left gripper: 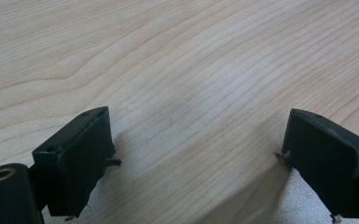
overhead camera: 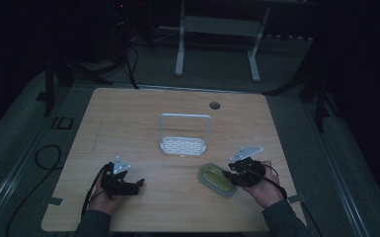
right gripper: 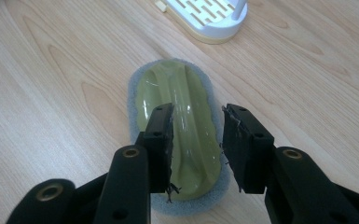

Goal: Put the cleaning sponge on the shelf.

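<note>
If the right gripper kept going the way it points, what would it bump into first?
Probably the raised handle ridge of the olive-green oval scrubber with the grey sponge base; the right gripper straddles it with jaws apart, though depth is unclear.

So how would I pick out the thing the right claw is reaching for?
Start at the wooden table and find the white slotted rack near its middle. Just nearer the person and to the right lies an oval scrubbing pad: an olive-green plastic top with a raised ridge handle on a grey sponge base, the only green thing there.

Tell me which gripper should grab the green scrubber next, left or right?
Right. The right gripper already straddles the ridge handle of the green scrubber; whether the pads touch it yet is unclear. The left gripper stands open over bare table.
</note>
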The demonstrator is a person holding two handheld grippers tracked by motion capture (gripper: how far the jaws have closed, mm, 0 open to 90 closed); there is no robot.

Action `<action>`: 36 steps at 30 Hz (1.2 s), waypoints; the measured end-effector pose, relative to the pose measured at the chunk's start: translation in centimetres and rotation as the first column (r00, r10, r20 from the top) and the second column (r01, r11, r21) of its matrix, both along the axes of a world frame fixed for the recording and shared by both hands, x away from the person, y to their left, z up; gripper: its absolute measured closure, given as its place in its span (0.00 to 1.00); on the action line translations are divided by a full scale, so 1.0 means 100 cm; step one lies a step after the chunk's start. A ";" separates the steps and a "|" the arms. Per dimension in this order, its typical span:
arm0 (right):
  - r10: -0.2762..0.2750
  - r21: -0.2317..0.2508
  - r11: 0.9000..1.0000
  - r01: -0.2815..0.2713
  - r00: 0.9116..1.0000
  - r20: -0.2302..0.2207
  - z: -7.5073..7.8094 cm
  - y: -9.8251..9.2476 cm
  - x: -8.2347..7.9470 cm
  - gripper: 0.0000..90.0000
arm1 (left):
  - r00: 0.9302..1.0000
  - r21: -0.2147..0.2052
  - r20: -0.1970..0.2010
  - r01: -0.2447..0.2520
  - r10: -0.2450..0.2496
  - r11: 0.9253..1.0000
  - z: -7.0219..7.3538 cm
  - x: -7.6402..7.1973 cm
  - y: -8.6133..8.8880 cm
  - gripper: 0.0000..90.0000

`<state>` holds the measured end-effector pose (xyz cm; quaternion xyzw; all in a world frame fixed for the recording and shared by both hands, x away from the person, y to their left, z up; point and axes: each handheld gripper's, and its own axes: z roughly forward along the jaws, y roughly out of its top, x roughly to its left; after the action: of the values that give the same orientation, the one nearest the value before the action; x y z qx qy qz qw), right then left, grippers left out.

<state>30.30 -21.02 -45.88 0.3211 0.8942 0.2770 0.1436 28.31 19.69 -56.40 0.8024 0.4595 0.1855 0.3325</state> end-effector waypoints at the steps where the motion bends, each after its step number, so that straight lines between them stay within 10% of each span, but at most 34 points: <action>1: 0.003 -0.004 1.000 -0.003 1.000 -0.001 0.000 0.001 0.001 0.70 | 1.000 0.000 0.001 0.000 0.000 1.000 0.000 0.000 0.000 0.10; 36: 0.073 -0.121 0.989 -0.083 0.994 -0.083 0.002 0.021 0.023 0.69 | 1.000 -0.004 0.000 -0.003 0.003 1.000 0.000 0.000 0.000 0.10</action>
<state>32.64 -18.94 -45.68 0.2870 0.9264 0.2137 0.1173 28.30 19.66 -56.41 0.8011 0.4610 0.1852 0.3339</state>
